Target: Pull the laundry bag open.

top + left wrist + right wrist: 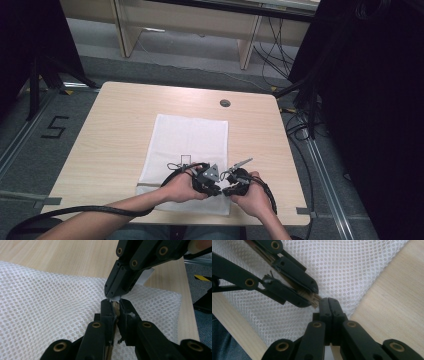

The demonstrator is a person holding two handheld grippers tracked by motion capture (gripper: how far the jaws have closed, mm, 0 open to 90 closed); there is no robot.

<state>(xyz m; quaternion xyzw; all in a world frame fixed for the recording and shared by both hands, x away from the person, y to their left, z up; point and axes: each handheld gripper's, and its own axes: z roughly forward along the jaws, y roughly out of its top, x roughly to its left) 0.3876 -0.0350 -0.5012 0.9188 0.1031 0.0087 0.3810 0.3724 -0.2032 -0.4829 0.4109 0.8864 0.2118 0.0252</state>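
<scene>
Right gripper [329, 300]: jaws fully closed, pinching a white tab [115, 298] at the mesh bag [187, 145]'s near edge. Left gripper [115, 305]: jaws clamped on a small tan piece [115, 305], tip to tip with the right. Bag lies flat on the worktop [115, 135].

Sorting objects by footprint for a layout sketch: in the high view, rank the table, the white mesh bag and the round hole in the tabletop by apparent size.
1. Table
2. White mesh bag
3. Round hole
</scene>
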